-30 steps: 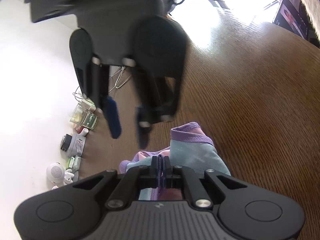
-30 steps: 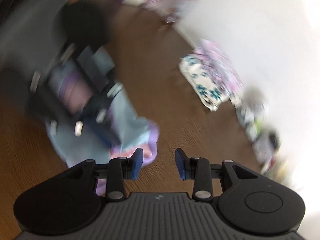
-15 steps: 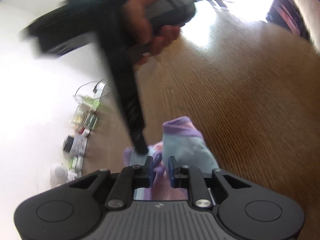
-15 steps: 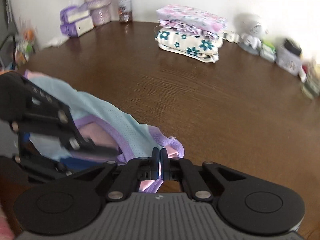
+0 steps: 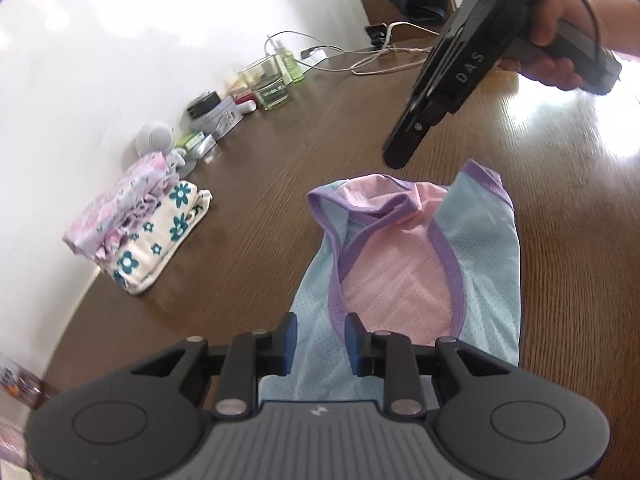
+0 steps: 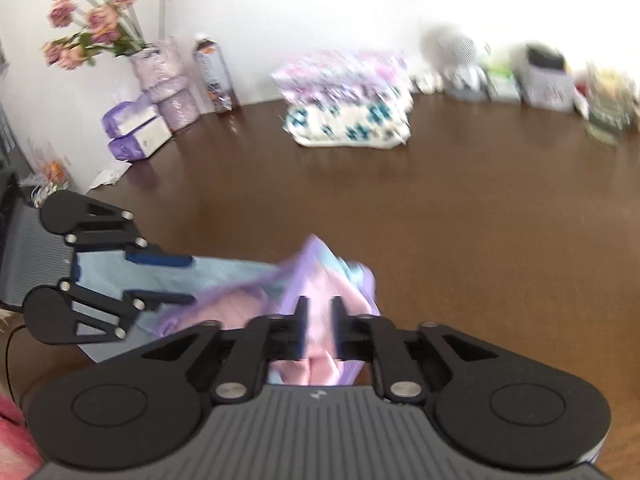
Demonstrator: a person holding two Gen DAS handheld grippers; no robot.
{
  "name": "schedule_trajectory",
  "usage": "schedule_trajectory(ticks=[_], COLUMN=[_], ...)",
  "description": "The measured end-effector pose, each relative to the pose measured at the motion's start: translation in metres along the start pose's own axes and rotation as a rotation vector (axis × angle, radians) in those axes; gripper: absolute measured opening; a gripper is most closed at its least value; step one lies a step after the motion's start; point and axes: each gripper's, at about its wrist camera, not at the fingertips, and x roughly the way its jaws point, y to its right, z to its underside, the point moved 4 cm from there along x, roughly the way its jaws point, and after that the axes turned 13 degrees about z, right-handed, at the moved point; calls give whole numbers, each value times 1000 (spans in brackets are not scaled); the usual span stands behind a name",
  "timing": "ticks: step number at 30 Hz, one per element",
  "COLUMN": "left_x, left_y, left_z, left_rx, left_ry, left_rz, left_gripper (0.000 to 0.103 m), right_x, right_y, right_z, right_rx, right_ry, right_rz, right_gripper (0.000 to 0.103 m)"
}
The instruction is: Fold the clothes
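Note:
A light blue mesh garment (image 5: 488, 264) with a pink inside and purple trim lies on the brown table (image 5: 260, 208), its purple-edged opening bunched at the far end. My left gripper (image 5: 320, 340) is open just over the garment's near edge, with blue cloth showing between its blue pads (image 5: 289, 338). In the right wrist view it (image 6: 191, 280) reaches in from the left over the blue part. My right gripper (image 6: 319, 328) has its fingers apart over the raised pink and purple fold (image 6: 316, 264). In the left wrist view it (image 5: 396, 156) hangs above the garment's far end, held by a hand (image 5: 560, 20).
A stack of folded flowered clothes (image 5: 140, 232) (image 6: 348, 100) sits by the wall. Small bottles, boxes and a white speaker (image 5: 154, 138) line the wall, with cables (image 5: 376, 60) farther on. A flower vase (image 6: 152, 64) and purple packs (image 6: 132, 128) stand at the left.
My left gripper has opened off the garment and drawn back. My right gripper, shut on the purple edge half a second ago, has opened and lifted. The garment now lies spread on the table.

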Motion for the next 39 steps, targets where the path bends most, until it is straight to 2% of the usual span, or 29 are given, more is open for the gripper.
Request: schedule_trajectory(ticks=[1, 6, 8, 10, 11, 17, 19, 20, 21, 28, 29, 32, 34, 38, 39], left_x=[1, 8, 13, 18, 18, -4, -8, -7, -6, 1, 2, 5, 6, 0, -3], left_y=[-1, 3, 5, 5, 4, 9, 13, 15, 16, 23, 23, 23, 22, 11, 9], left_z=[-1, -8, -10, -10, -9, -5, -5, -6, -7, -10, -9, -7, -5, -7, -11], left_rx=[-14, -45, -48, -55, -58, -53, -44, -37, -31, 0, 5, 4, -6, -82, -95], left_ry=[3, 5, -1, -11, -9, 45, 48, 47, 45, 37, 35, 25, 21, 62, 79], left_rz=[8, 25, 23, 23, 22, 7, 14, 12, 9, 0, 0, 16, 25, 40, 44], left_gripper=[25, 25, 25, 7, 2, 2, 2, 2, 2, 6, 6, 6, 6, 10, 14], right_x=[1, 27, 37, 46, 47, 37, 38, 39, 40, 47, 55, 68, 60, 16, 7], right_y=[-5, -42, -47, -51, -52, -55, -57, -58, -59, -66, -64, -57, -52, -46, -46], right_z=[-4, -23, -27, -31, -32, -29, -30, -30, -31, -35, -38, -41, -38, -24, -19], right_rx=[-32, -312, -368, -403, -410, -417, -425, -429, -433, -456, -444, -378, -353, -333, -333], right_ry=[12, 6, -17, -48, -57, -38, -42, -45, -47, -72, -104, -186, -167, 14, 51], right_rz=[15, 144, 156, 155, 152, 157, 159, 160, 161, 167, 164, 115, 108, 146, 154], right_gripper=[35, 35, 35, 25, 0, 0, 11, 30, 44, 43, 41, 6, 5, 6, 6])
